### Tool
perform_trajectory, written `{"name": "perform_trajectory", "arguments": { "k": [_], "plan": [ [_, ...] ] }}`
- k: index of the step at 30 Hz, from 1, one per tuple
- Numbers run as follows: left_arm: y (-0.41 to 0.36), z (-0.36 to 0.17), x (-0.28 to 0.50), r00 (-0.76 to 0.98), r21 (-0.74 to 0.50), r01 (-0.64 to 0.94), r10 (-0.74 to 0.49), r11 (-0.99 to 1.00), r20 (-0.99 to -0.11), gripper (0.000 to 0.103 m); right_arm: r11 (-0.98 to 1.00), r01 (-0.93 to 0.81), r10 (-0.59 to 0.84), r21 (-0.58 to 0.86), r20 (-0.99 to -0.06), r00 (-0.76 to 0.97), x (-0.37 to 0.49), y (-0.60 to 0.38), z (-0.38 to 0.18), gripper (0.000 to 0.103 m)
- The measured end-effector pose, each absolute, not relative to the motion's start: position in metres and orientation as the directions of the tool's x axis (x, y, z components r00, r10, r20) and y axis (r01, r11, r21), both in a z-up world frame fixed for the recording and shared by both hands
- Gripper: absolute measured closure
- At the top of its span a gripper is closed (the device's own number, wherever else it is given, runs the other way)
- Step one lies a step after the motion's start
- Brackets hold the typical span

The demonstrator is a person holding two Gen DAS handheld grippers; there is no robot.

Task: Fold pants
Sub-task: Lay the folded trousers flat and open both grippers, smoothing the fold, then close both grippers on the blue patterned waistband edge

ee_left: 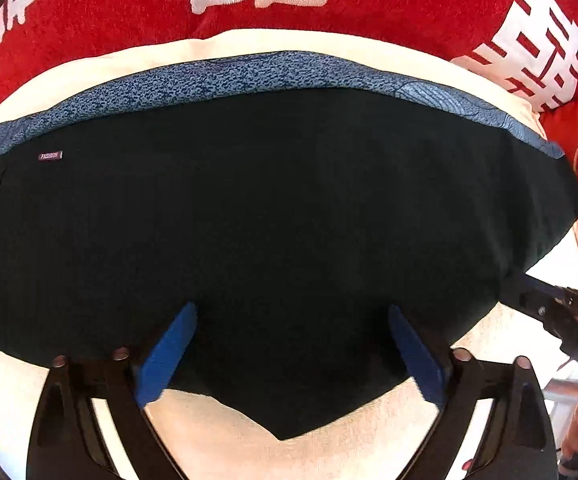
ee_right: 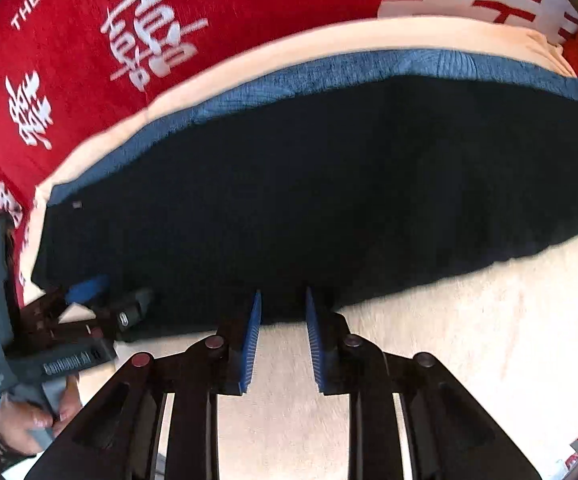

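Black pants point(ee_left: 269, 208) lie folded into a wide band on a cream sheet point(ee_left: 289, 456), with a small "FASHION" label point(ee_left: 50, 155) at their far left. My left gripper point(ee_left: 292, 307) points down over the pants' near edge. Its blue pads point(ee_left: 169, 352) are spread wide and it is open, with only flat fabric below. In the right wrist view the pants point(ee_right: 349, 184) stretch across the middle. My right gripper point(ee_right: 283, 292) stands at their near edge with a narrow gap between its pads point(ee_right: 251, 344). Nothing is pinched in that gap. The left gripper point(ee_right: 89, 292) shows at the pants' left end.
A blue patterned cloth point(ee_left: 249, 72) lies under the pants' far edge. Red fabric with white characters point(ee_left: 409, 0) rises behind the sheet. A person's hand point(ee_right: 29, 420) holds the left gripper's handle. The right gripper's body point(ee_left: 561, 312) reaches in at the right edge.
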State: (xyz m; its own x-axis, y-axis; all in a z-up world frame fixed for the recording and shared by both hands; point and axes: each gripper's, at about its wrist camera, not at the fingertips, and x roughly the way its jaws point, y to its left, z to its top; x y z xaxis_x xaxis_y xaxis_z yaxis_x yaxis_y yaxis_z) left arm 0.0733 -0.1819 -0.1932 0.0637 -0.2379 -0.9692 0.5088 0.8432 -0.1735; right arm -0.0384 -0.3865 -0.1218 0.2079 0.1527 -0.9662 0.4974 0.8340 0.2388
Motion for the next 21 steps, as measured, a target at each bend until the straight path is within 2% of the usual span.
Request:
{"name": "perform_trajectory", "arguments": {
  "k": [10,13,18,21],
  "plan": [
    [-0.201,-0.202,0.089,-0.032,-0.175,0.484,-0.182,0.857,-0.983,0.000,0.807,0.516,0.202,0.287,-0.955,0.217,-0.042,-0.388,-0.122,0.076],
    [-0.207,-0.202,0.091,-0.025,-0.165,0.466,-0.174,0.869,-0.984,0.000,0.797,0.542,0.207,0.266,-0.964,0.168,-0.050,-0.389,-0.123,0.072],
    [-0.209,-0.201,0.088,-0.012,-0.150,0.433,-0.161,0.889,-0.987,0.000,0.750,0.593,0.239,0.294,-0.956,0.171,-0.067,-0.398,-0.122,0.072],
    [-0.206,-0.201,0.084,-0.008,-0.136,0.420,-0.146,0.897,-0.989,0.000,0.754,0.591,0.240,0.288,-0.957,0.160,-0.074,-0.403,-0.119,0.064]
  ]
}}
